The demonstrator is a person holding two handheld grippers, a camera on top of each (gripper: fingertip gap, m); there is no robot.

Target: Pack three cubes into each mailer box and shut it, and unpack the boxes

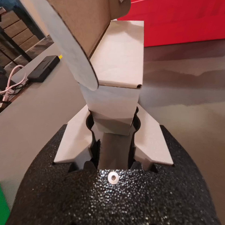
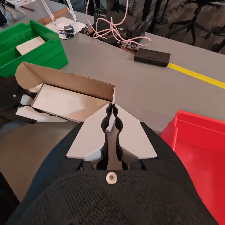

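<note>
Left wrist view looks along the left gripper (image 1: pixel 112 120), whose 2 white fingers (image 1: pixel 77 131) stand fairly wide apart with the narrow end of the white mailer box (image 1: pixel 116 68) clamped between them, the black inner pads pressed against both of its side walls. The box runs away from the camera, its lid (image 1: pixel 85 30) raised and showing brown cardboard inside, with a rounded white side flap (image 1: pixel 77 63) hanging down over the near left corner. In the right wrist view the right gripper (image 2: pixel 112 107) is almost fully closed, its fingertips (image 2: pixel 121 113) pinching the thin near-right front flap of the lid at the box's corner. The same view shows the left gripper at the far left end of the box. No cubes can be seen through the opening, only pale cardboard. The box lies on a grey table (image 2: pixel 140 91) with bare surface to its far right; a green bin (image 2: pixel 36 58) holding a white box sits close behind its left end, and a red bin (image 2: pixel 200 146) stands just right of the right gripper, limiting room on that side. A black case (image 2: pixel 152 57), a yellow tape line (image 2: pixel 194 75) and pink cables (image 2: pixel 115 32) lie farther off. The 2 grippers face the box from opposite ends, each angled downward toward the table.
</note>
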